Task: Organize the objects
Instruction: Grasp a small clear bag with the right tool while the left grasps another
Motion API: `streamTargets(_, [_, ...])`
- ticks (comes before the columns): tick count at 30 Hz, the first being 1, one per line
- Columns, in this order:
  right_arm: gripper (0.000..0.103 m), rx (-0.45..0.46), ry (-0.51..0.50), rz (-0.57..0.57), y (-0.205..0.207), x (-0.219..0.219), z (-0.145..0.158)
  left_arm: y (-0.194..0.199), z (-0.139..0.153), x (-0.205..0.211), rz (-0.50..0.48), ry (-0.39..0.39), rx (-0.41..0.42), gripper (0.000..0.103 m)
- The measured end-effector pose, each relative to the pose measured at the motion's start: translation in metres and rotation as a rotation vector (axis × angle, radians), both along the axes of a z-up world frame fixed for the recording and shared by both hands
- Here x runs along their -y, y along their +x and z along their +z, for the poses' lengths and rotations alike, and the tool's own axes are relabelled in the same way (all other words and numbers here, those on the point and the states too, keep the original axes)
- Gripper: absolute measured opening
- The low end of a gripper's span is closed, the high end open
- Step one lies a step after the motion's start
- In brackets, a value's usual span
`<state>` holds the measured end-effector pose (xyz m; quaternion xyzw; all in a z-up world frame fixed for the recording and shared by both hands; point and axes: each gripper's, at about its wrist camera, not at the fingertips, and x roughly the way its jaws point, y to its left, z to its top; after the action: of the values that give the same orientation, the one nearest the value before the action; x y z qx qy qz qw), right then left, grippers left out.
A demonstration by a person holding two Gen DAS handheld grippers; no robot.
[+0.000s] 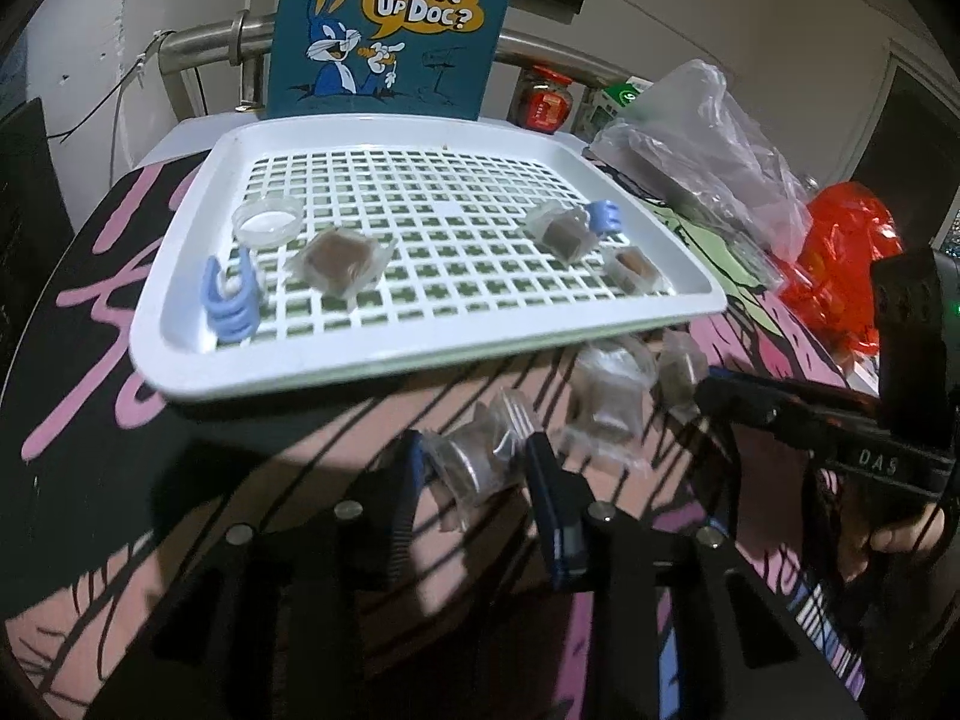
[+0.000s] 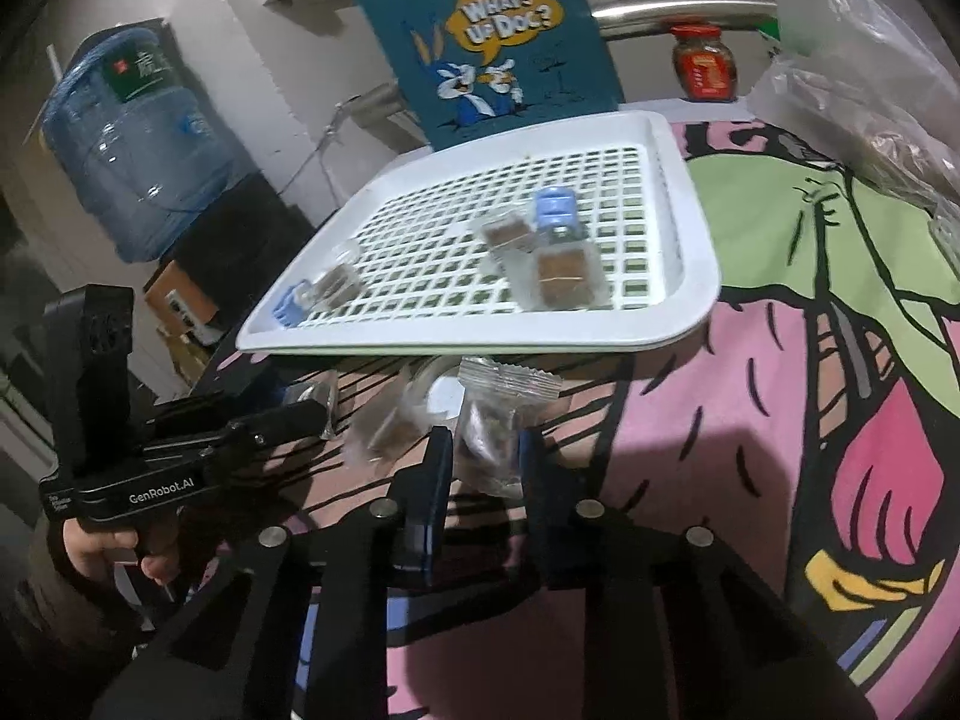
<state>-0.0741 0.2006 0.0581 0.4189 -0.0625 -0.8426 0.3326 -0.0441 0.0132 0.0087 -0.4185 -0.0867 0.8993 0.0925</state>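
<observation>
Left gripper [image 1: 474,468] is clamped on a clear packet [image 1: 480,459]; right gripper [image 2: 480,450] is pinching a wrapped packet [image 2: 498,420]; both sit on the surface, and the white tray [image 1: 420,342] lies straight ahead, just beyond both.

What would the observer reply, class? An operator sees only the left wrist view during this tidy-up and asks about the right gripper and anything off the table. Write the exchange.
Operator: My left gripper is shut on a clear packet. Is the right one gripping too?
Observer: Yes. The right gripper is shut on a brown-filled packet just in front of the white tray.
Operator: Anything off the table that I miss?
Observer: A blue water jug stands beyond the table, left of the tray in the right wrist view.
</observation>
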Motion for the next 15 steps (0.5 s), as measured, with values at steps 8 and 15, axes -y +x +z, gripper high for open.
streamTargets(8, [0.021, -0.101, -0.019, -0.002, 0.022, -0.004, 0.014, 0.031, 0.018, 0.002, 0.02, -0.062, -0.128, 0.033])
streamTargets(15, [0.021, -0.213, -0.001, -0.014, 0.037, -0.003, 0.026, 0.041, 0.029, 0.003, 0.033, -0.086, -0.217, 0.033])
